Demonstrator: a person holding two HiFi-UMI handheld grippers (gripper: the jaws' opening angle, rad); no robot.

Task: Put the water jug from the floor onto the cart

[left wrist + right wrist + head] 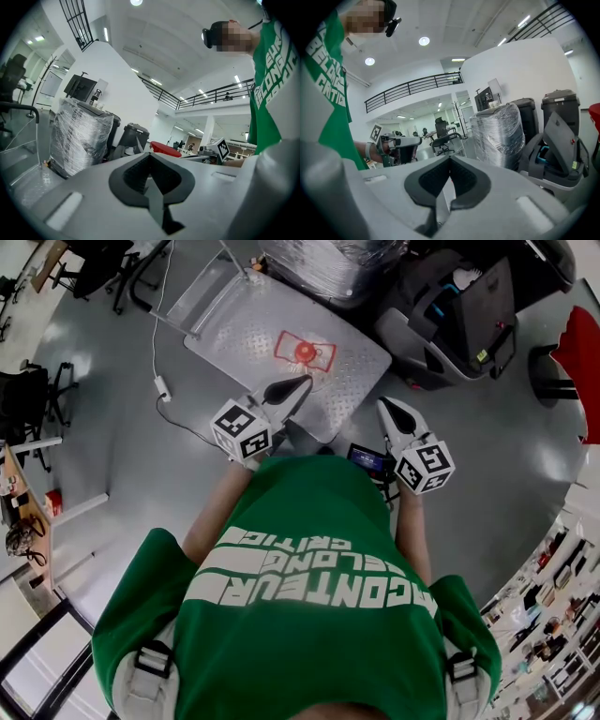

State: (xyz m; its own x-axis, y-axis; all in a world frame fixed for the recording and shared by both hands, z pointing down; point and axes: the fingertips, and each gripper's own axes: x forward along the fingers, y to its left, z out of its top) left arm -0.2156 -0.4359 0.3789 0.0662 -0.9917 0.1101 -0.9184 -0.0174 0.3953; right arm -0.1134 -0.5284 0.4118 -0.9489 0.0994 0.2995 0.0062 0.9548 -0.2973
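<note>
Jug (305, 352) looks up on cart (244, 324) deck, upright, red cap on top, well in from edges. Left gripper (298, 382) jaws closed, empty. Right gripper (389, 409) same: shut, nothing between. Both held by body, short of the jug. Placing reads done; best now: back off straight, no nudging jug, check it sits steady. Count: one jug, one cart, two grippers.

Head view steeply above cart (239, 329); both gripper views near level, wrapped bin (79, 136) in each.
</note>
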